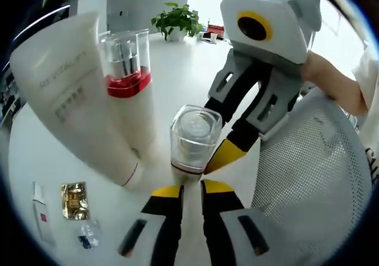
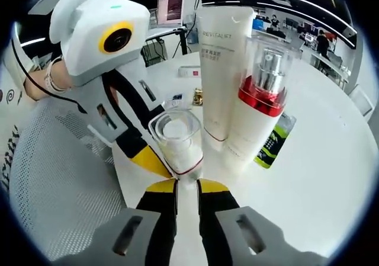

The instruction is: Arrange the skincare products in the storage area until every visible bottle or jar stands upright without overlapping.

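Observation:
A small white bottle with a clear cap (image 1: 194,137) (image 2: 176,138) stands at the near edge of the white table (image 1: 183,70) (image 2: 331,159). My left gripper (image 1: 192,189) is shut on its lower body. My right gripper (image 2: 188,186) grips the same bottle from the opposite side. In the left gripper view the right gripper (image 1: 222,153) comes in from the right, one yellow tip against the bottle. In the right gripper view the left gripper (image 2: 151,159) comes in from the left. Behind stand a tall white tube (image 1: 71,100) (image 2: 219,70) and a red-banded pump bottle (image 1: 127,82) (image 2: 260,94), side by side.
A white mesh chair (image 1: 314,165) (image 2: 53,171) sits against the table edge under both grippers. A green-and-black tube (image 2: 273,141) lies flat behind the pump bottle. A gold sachet (image 1: 74,199) and small packets lie on the table. A potted plant (image 1: 174,20) stands at the far edge.

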{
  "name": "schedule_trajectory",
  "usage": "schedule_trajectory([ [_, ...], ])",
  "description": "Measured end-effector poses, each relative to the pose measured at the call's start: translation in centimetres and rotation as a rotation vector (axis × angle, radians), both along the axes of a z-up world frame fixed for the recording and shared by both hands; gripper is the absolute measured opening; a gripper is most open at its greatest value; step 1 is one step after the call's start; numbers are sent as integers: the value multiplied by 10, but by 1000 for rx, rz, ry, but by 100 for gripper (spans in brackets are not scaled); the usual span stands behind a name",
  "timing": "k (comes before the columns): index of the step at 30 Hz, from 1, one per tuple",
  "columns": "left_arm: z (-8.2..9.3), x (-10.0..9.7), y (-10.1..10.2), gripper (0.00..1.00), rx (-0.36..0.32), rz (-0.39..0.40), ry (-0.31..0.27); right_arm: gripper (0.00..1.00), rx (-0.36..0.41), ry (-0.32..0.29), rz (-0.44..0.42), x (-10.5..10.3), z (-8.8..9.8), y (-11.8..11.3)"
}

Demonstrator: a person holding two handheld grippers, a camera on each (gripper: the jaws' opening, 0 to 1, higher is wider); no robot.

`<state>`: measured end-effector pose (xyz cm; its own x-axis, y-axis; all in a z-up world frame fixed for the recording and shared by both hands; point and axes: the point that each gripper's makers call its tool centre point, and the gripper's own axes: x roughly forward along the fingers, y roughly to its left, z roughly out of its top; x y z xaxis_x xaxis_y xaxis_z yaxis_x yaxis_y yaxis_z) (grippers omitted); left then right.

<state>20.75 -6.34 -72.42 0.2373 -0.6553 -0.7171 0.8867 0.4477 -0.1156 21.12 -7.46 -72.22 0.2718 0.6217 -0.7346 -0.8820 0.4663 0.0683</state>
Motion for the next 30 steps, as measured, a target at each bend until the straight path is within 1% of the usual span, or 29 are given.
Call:
schedule_trajectory([
  [16, -5, 13, -4, 9, 10, 1, -5, 13, -7, -4, -26, 12, -3, -3],
  [20, -5, 18, -5, 9, 0, 16, -5, 12, -18, -11, -31, 14, -5, -4],
  [24, -5, 21, -6, 8, 2, 16, -26, 12, -25, -20, -39, 17, -8, -6],
  [30, -3, 27, -7, 8, -10, 32, -41, 12, -18, -34, -61, 22, -8, -8],
])
